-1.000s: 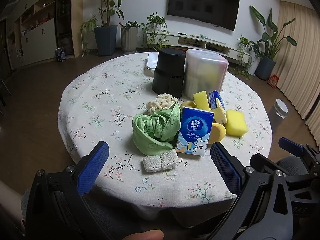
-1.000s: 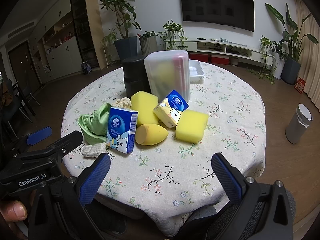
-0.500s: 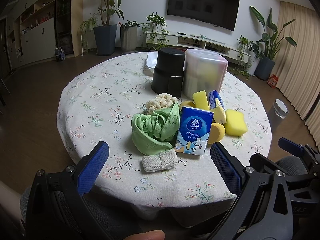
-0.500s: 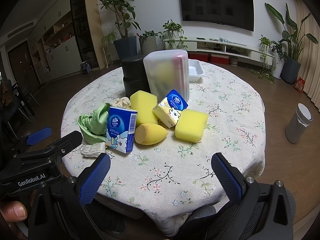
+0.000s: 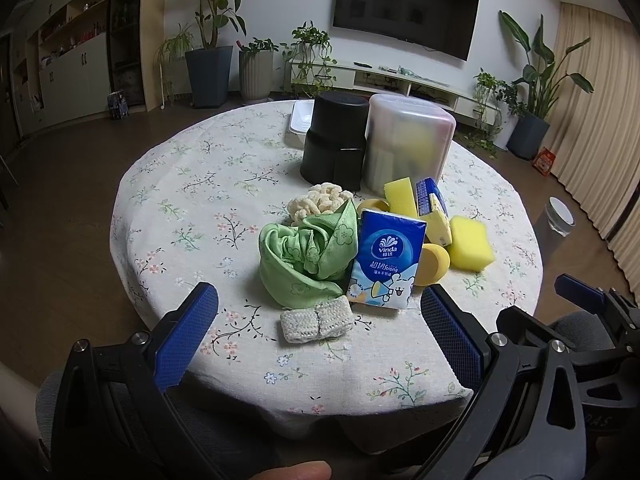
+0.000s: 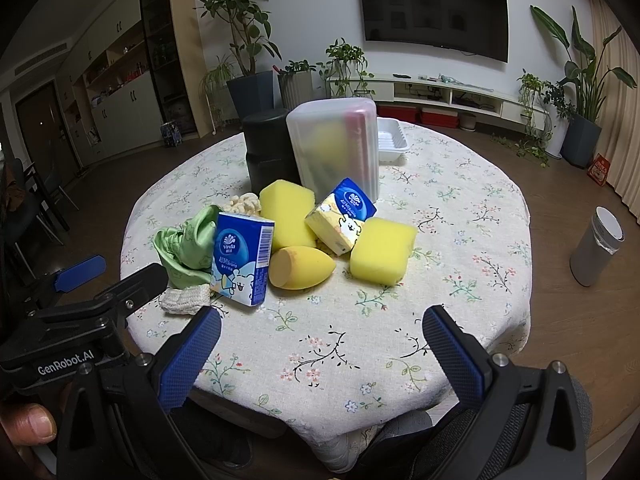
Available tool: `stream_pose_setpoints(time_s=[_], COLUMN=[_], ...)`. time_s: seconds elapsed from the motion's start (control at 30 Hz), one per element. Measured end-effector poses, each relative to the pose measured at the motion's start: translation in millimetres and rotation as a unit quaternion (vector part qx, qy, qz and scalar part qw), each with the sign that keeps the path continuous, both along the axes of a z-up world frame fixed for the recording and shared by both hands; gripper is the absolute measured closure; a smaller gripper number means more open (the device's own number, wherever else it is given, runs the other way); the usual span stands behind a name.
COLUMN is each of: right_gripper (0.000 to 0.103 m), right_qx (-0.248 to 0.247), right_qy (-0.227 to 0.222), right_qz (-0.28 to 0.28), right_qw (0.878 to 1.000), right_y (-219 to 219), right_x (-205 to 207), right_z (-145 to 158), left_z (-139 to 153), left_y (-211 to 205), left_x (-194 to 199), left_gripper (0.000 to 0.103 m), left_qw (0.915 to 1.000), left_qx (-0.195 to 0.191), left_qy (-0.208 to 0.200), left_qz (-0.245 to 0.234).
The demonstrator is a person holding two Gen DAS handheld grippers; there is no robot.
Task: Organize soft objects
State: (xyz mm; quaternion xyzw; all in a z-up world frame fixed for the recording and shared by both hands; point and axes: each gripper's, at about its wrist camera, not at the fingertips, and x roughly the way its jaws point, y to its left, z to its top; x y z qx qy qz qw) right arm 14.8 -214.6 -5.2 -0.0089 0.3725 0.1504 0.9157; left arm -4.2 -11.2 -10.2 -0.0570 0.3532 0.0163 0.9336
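A heap of soft things lies mid-table: a green cloth (image 5: 306, 258), a white knitted pad (image 5: 316, 319), a cream fluffy piece (image 5: 318, 203), a standing blue tissue pack (image 5: 386, 258), a second tissue pack (image 6: 342, 216), two yellow sponges (image 6: 382, 250) (image 6: 286, 214) and an orange egg-shaped sponge (image 6: 298, 268). My left gripper (image 5: 320, 332) is open, low at the near table edge, just short of the knitted pad. My right gripper (image 6: 320, 348) is open too, over bare cloth in front of the heap. Both hold nothing.
Behind the heap stand a black container (image 5: 336, 144) and a frosted plastic box (image 5: 406, 148) with things inside; a white tray (image 6: 390, 142) lies beyond them. The round table (image 6: 460, 216) has a flowered cloth. A grey bin (image 6: 596, 252) stands on the floor right.
Both views have drifted very slightly; the objects on the table have not moved and both grippers stay open.
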Motion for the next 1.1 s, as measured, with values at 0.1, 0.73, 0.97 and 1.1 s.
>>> stream_pose_setpoints(time_s=[0.1,0.73,0.97,1.1], right_gripper=[0.0,0.0,0.0,0.0], right_qx=[0.0,-0.001,0.006,0.023], right_qy=[0.0,0.004,0.022,0.046], right_qz=[0.0,-0.001,-0.008,-0.01], right_qw=[1.0,1.0,1.0,0.999], right_y=[0,-1,-16,-30], right_x=[0,2,17,31], right_z=[0,-5,-23,-31], left_z=[0,-9,-27,-32], left_y=[0,4,24,24], left_x=[0,6,11,17], left_gripper=[0.0,0.0,0.0,0.0], left_qw=[1.0,0.9999,0.9986,0.9971], left_qx=[0.0,-0.008,-0.035,-0.05], left_qy=[0.0,0.013,0.039,0.048], left_qz=[0.0,-0.001,-0.011,-0.033])
